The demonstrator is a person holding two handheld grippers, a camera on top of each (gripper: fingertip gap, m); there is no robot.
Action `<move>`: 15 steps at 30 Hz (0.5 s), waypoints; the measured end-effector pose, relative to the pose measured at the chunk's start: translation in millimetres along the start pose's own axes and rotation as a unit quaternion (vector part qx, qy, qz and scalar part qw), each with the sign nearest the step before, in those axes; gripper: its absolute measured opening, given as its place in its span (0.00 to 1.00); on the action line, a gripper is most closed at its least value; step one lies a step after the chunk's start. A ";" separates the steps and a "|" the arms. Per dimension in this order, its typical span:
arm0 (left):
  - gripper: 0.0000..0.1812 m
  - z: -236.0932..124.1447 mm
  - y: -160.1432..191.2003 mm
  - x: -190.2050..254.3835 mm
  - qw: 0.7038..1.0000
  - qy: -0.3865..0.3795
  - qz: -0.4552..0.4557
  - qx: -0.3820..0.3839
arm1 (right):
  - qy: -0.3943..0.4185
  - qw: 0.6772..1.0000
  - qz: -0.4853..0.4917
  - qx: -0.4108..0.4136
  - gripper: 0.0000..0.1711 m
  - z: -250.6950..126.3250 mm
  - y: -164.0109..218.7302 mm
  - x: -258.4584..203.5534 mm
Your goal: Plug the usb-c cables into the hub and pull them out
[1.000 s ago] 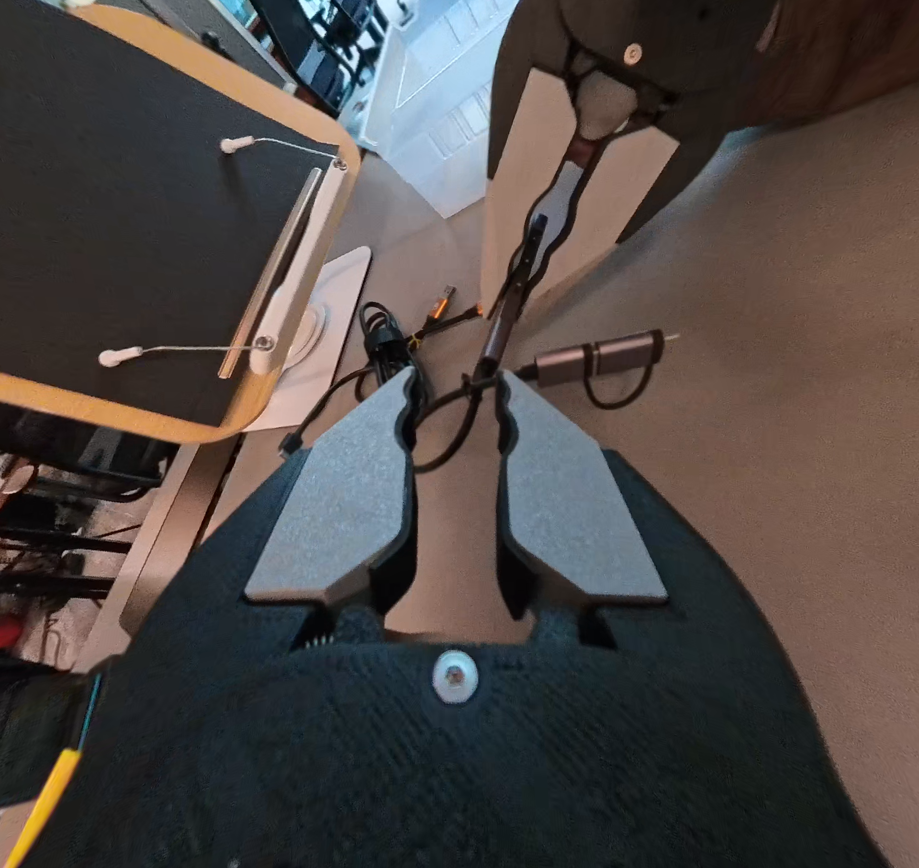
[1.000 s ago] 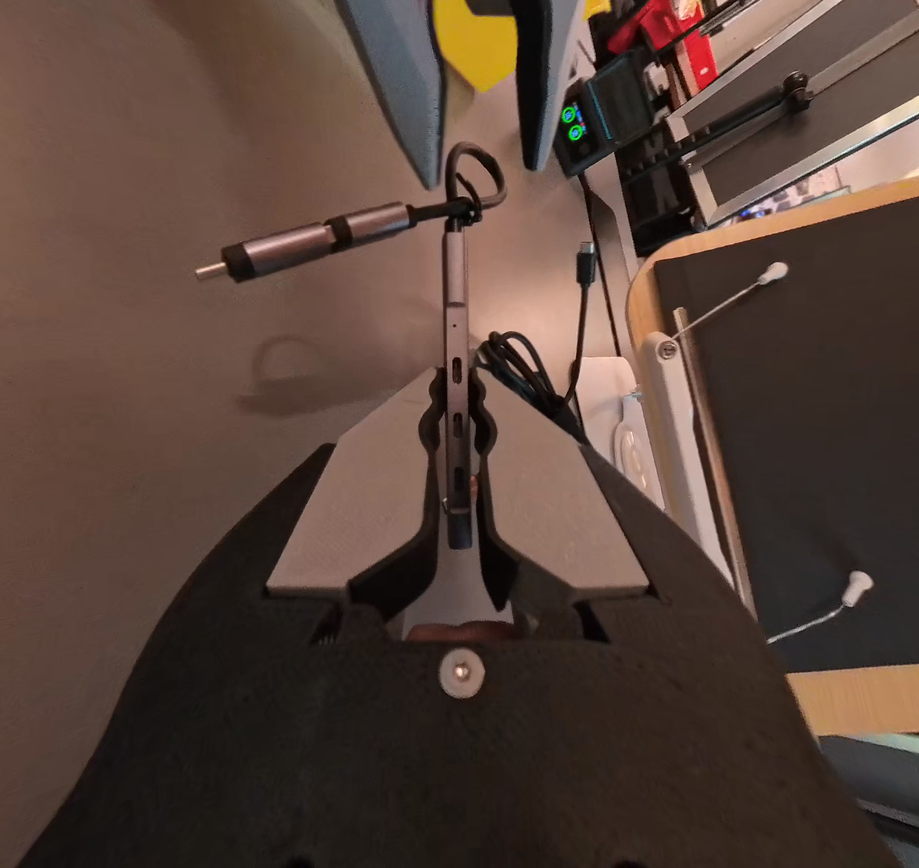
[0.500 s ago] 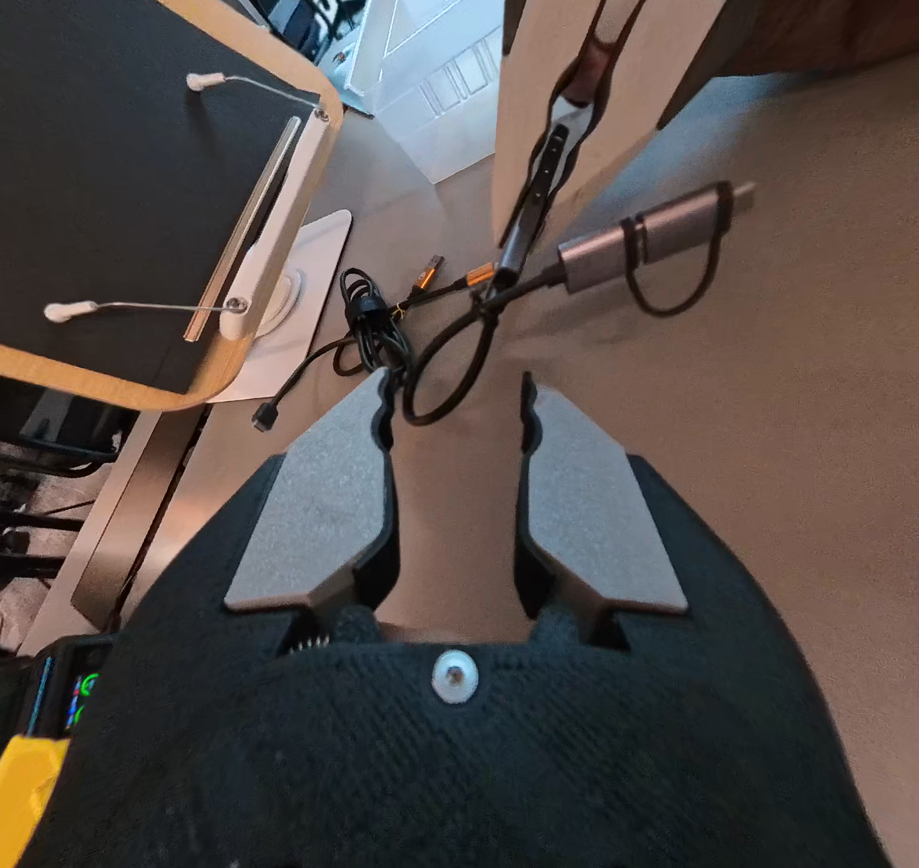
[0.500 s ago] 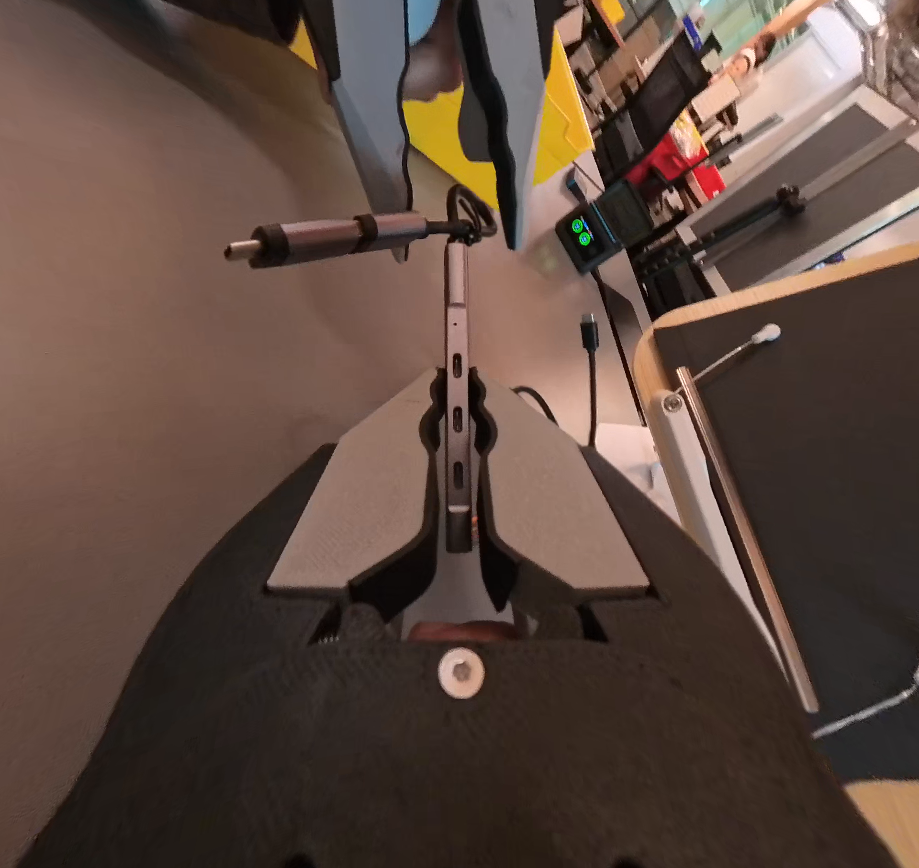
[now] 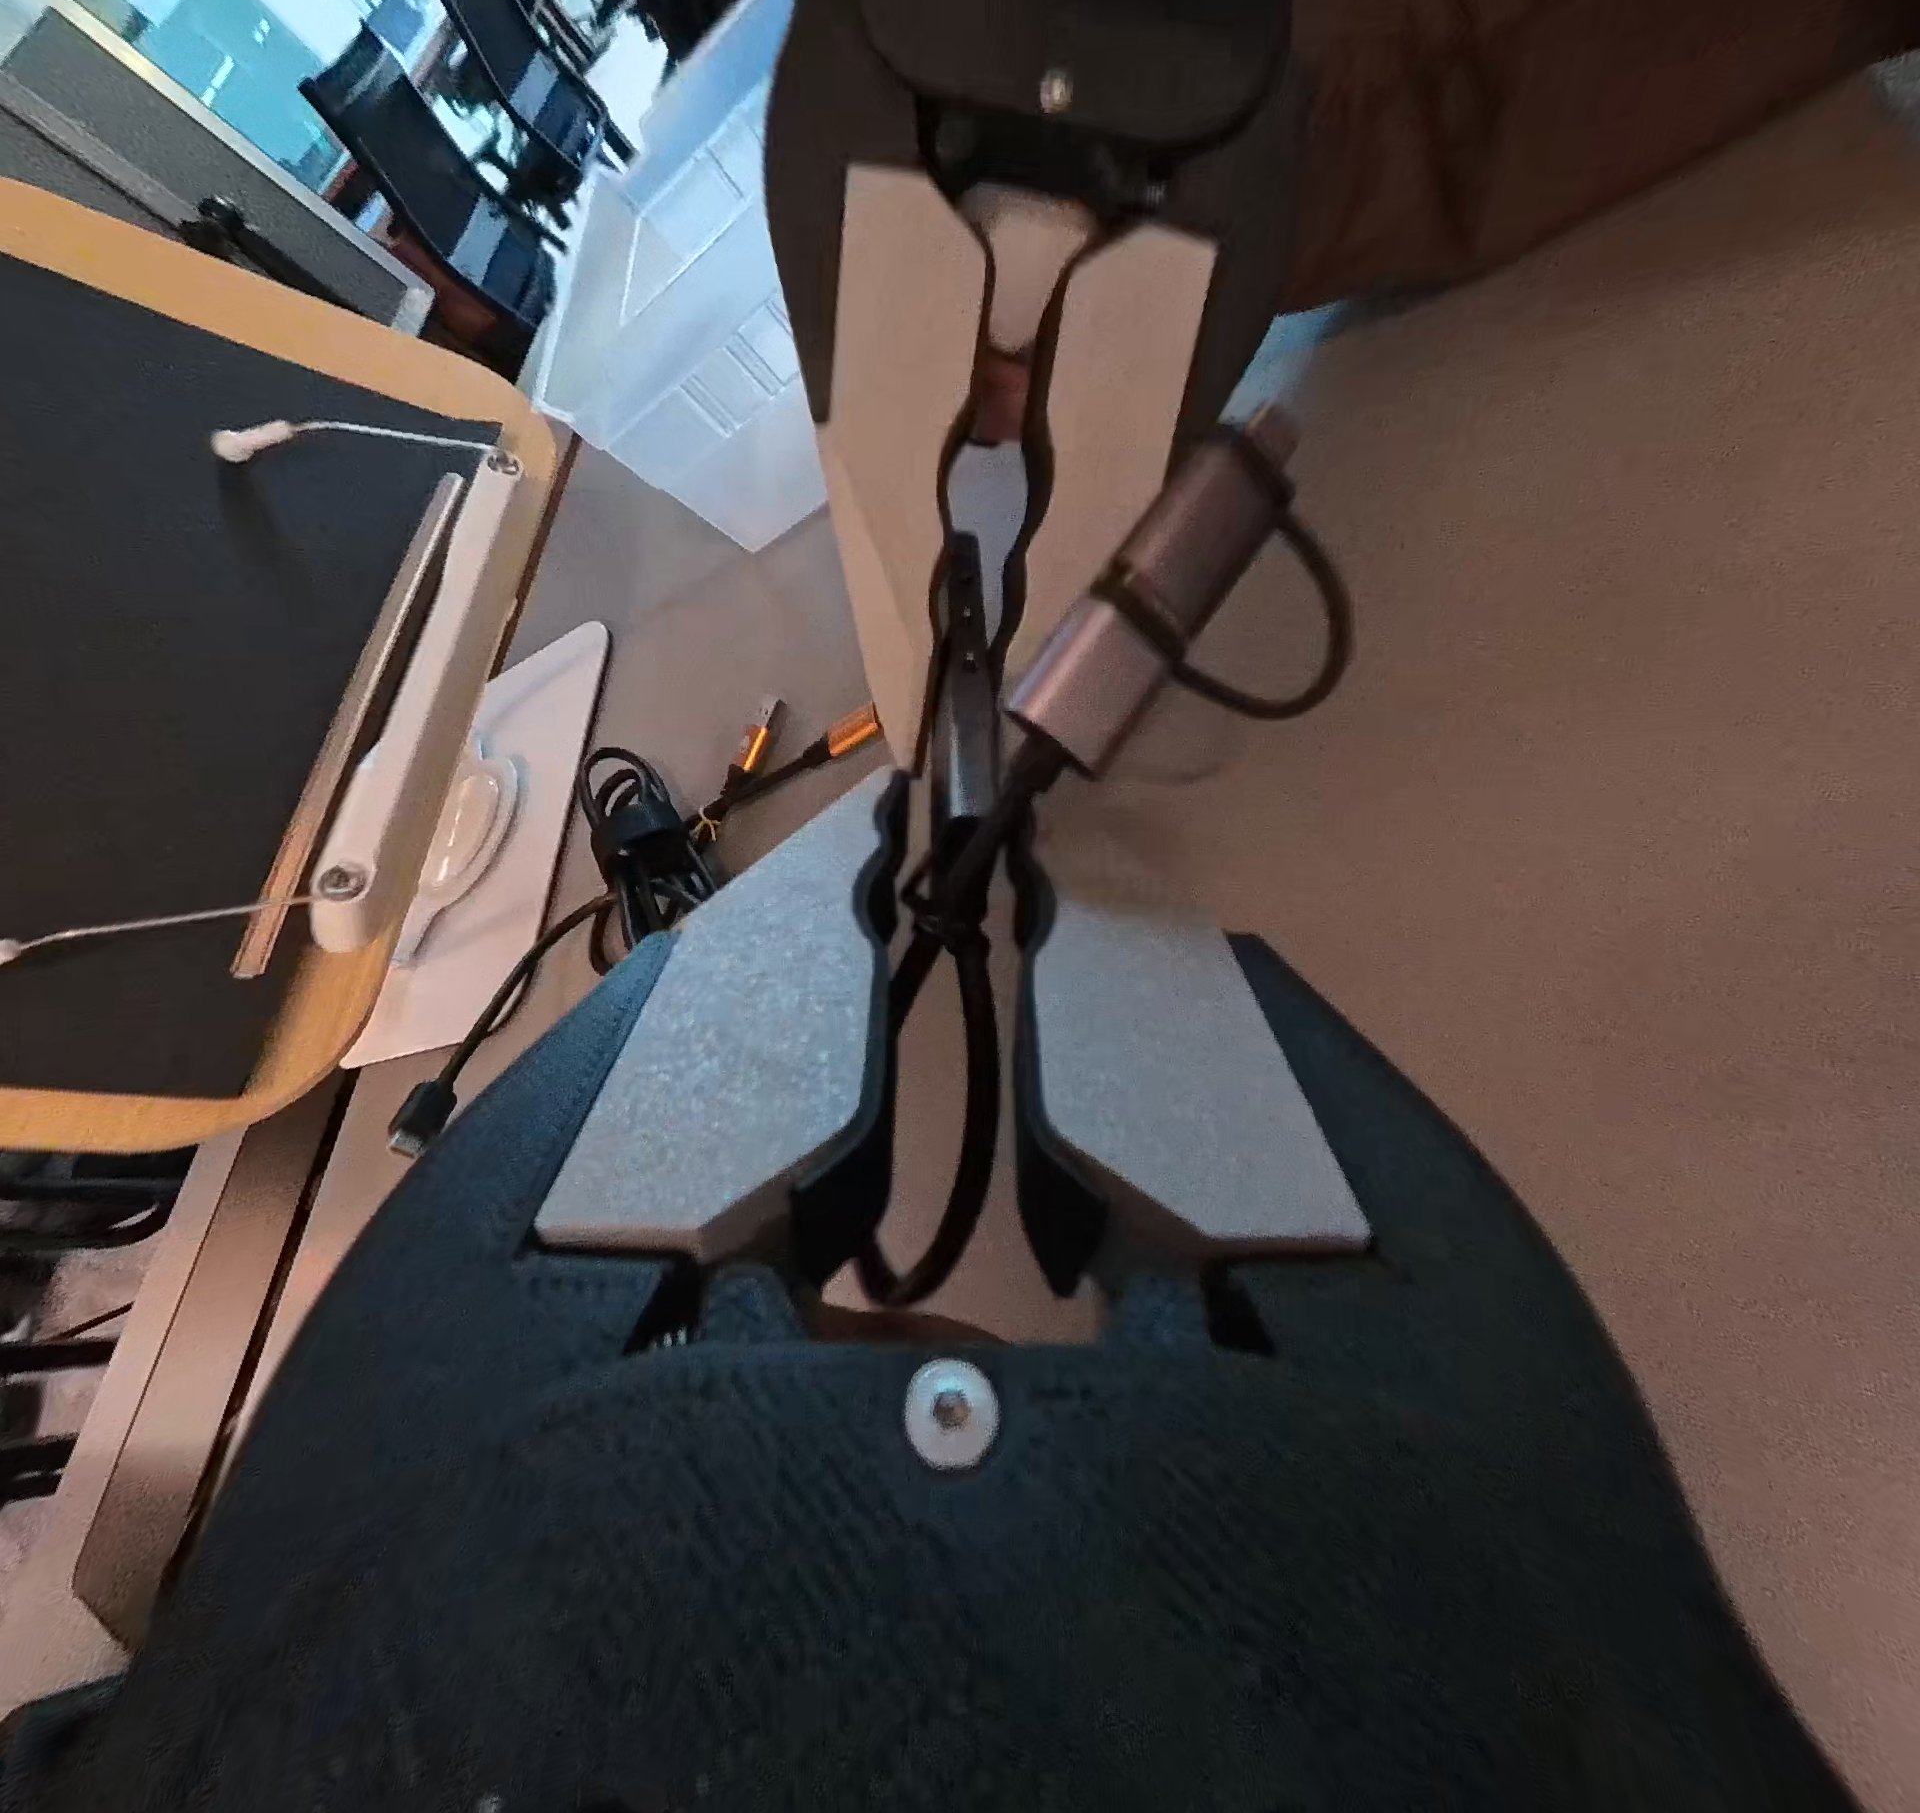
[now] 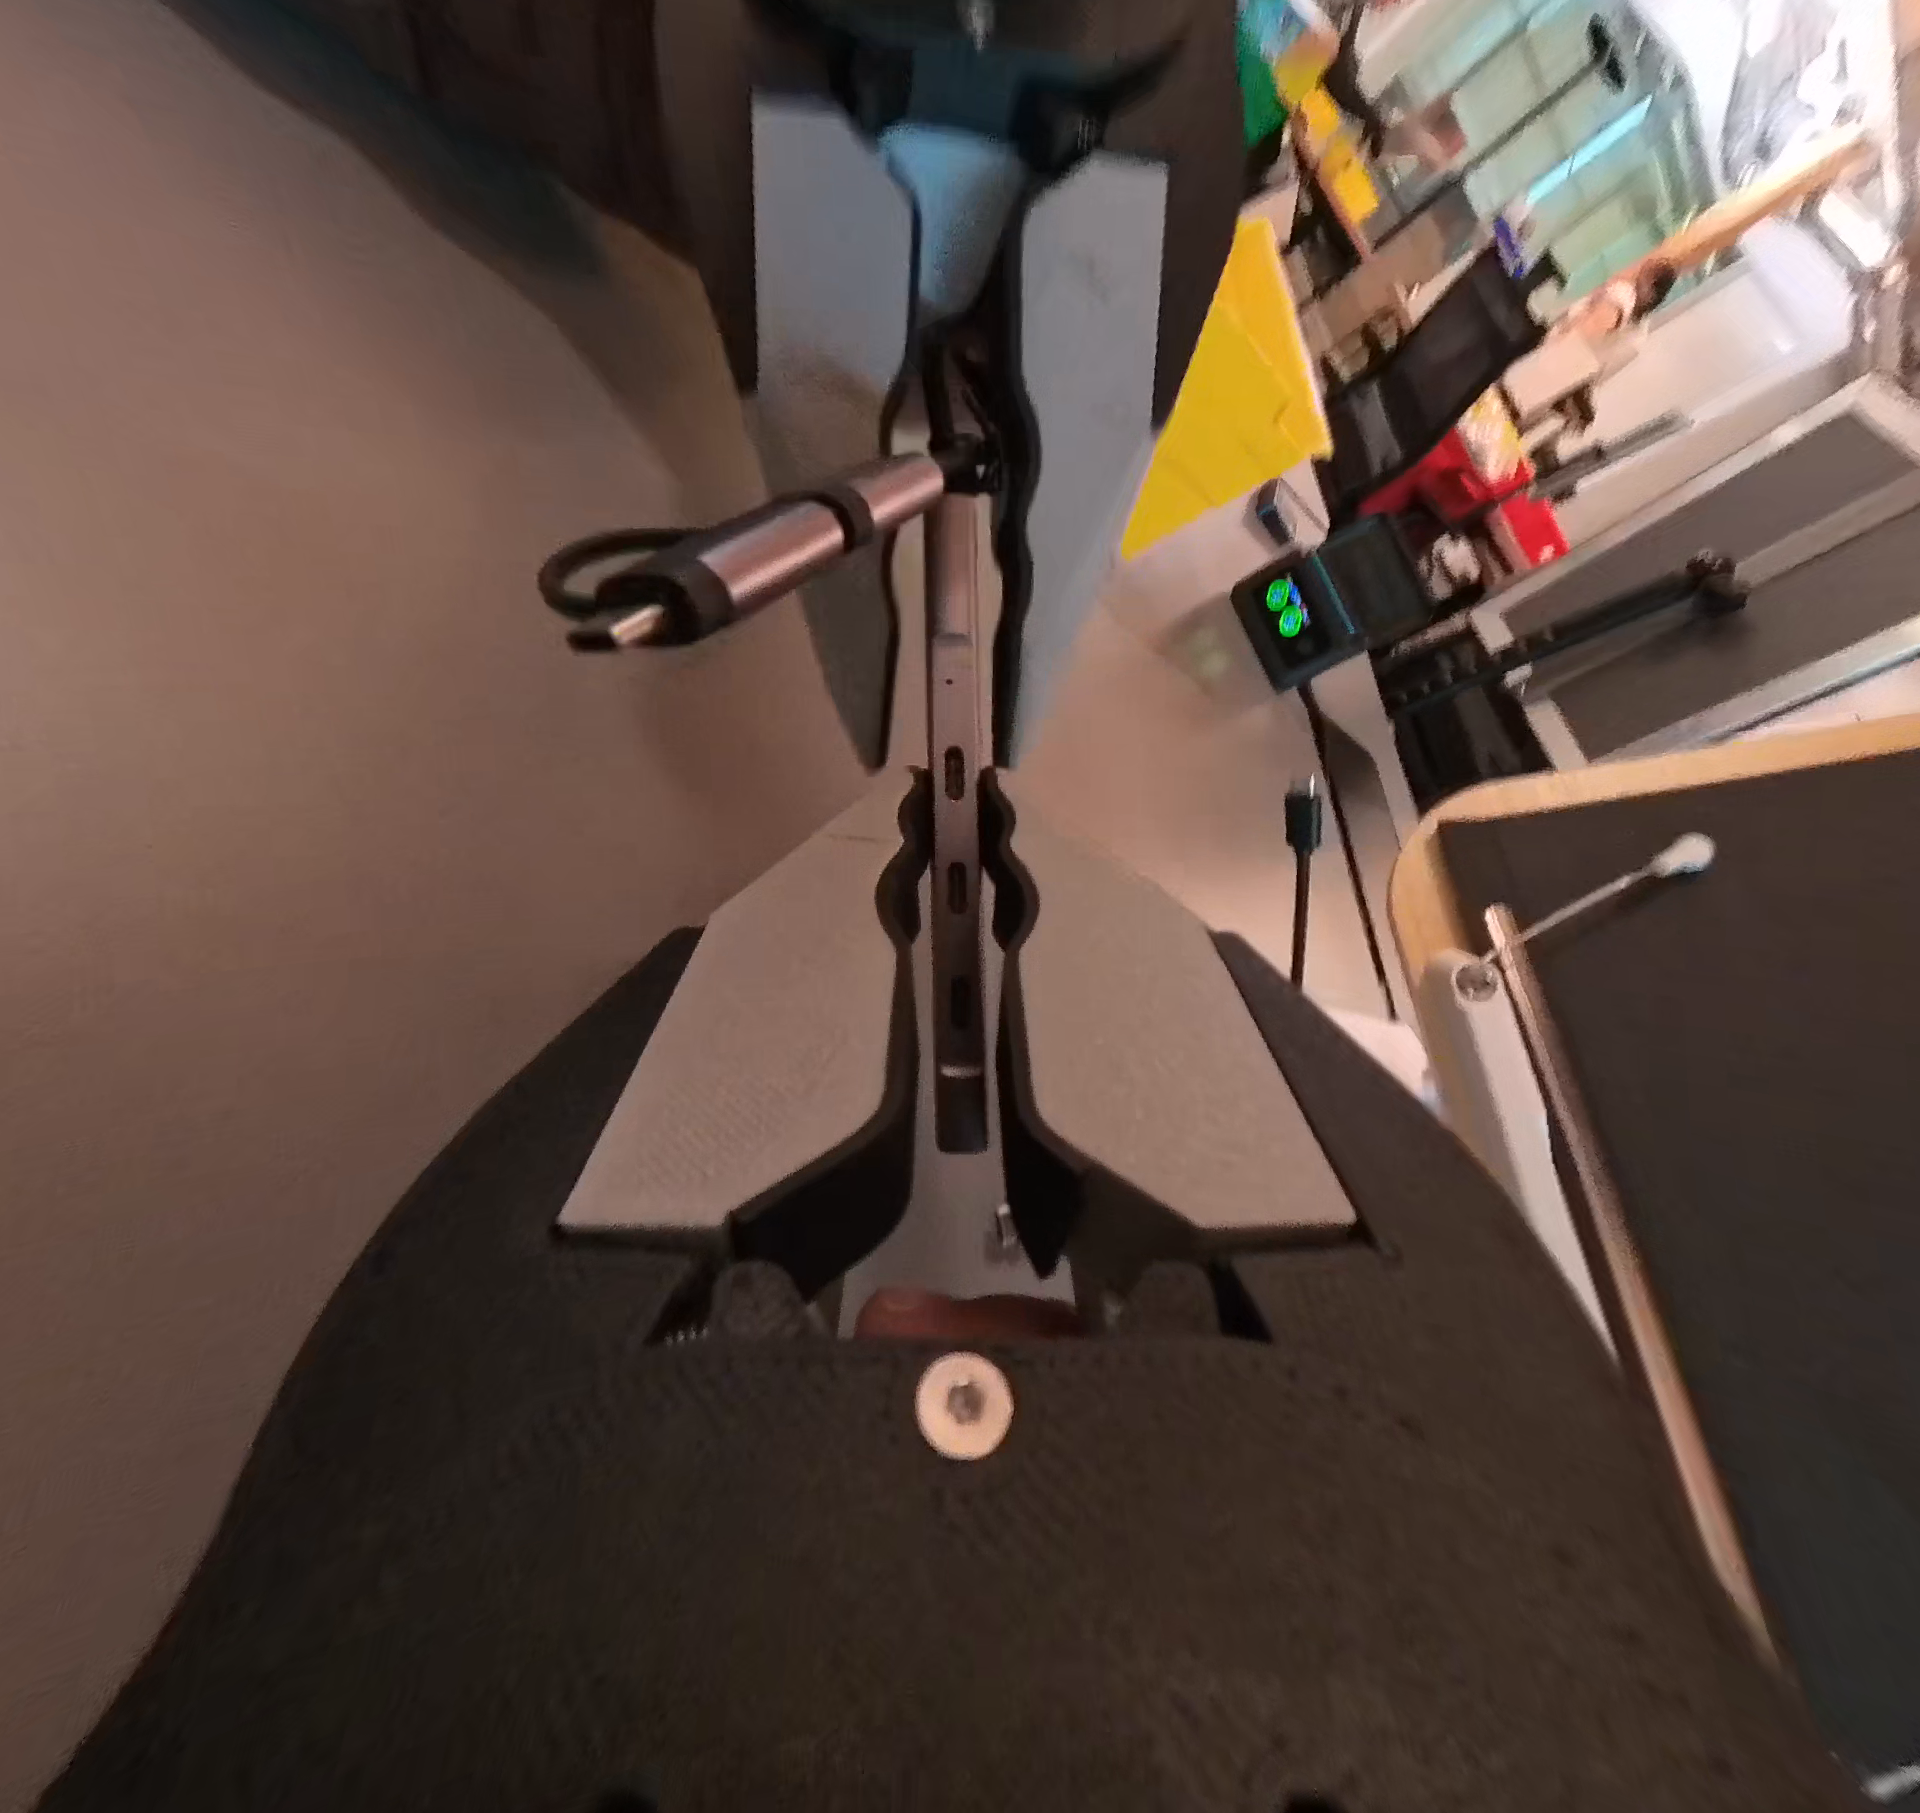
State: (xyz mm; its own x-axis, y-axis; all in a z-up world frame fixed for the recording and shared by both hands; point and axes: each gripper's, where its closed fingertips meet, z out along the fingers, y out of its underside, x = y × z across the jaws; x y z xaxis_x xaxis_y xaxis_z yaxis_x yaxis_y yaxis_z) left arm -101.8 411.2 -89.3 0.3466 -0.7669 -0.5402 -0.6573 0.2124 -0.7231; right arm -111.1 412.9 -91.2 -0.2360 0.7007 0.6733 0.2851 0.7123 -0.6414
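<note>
My right gripper point(image 6: 956, 787) is shut on a slim grey hub point(image 6: 956, 683) and holds it edge-up above the tan table, with its row of ports facing the camera. The hub's short black cable point(image 5: 961, 1088) loops back from its far end to a grey adapter plug point(image 5: 1153, 600), which sticks out to the side point(image 6: 758, 558). My left gripper point(image 5: 961, 828) faces the right one, and its fingers are closed narrowly on that cable loop just beyond the hub's end point(image 5: 961, 724).
A coiled black USB-C cable point(image 5: 644, 849) lies on the table, with its plug point(image 5: 421, 1135) to the left. An orange-tipped cable point(image 5: 758, 735) lies beside it. A white stand base point(image 5: 509, 724) and a black board point(image 5: 156, 672) sit left. A small green-lit device point(image 6: 1288, 620) stands behind.
My left gripper opened wide and drew back, then came forward and narrowed on the hub's cable loop. The adapter plug swung round. The right gripper kept hold of the hub.
</note>
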 end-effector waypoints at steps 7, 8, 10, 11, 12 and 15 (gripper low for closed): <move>0.03 1.0 5.6 -4.5 0.999 -0.024 0.038 -0.025 | 0.017 1.000 -0.011 0.008 0.04 1.5 -6.3 3.9; 0.04 1.4 6.2 -4.7 0.999 -0.025 0.039 -0.027 | 0.017 1.000 -0.007 0.004 0.04 2.0 -5.1 4.2; 0.05 3.7 8.9 -5.9 0.998 -0.032 0.037 -0.034 | 0.017 1.000 -0.006 -0.014 0.03 3.6 1.0 3.8; 0.06 5.0 9.8 -5.9 0.998 -0.034 0.038 -0.035 | 0.016 0.999 -0.011 -0.026 0.04 4.5 6.2 3.1; 0.05 5.8 8.2 -3.7 0.998 -0.030 0.042 -0.029 | 0.016 0.999 -0.018 -0.037 0.04 5.4 11.2 2.2; 0.05 7.3 4.3 -1.1 0.998 -0.029 0.054 -0.025 | 0.015 0.999 -0.026 -0.045 0.03 6.6 15.5 0.7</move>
State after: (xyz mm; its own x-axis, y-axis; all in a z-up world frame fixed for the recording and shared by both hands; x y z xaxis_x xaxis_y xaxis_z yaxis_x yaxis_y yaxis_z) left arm -100.2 417.3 -95.0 0.3092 -0.7047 -0.6385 -0.7252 0.2596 -0.6378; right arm -113.0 424.7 -103.1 -0.2248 0.6609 0.7160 0.3565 0.7396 -0.5708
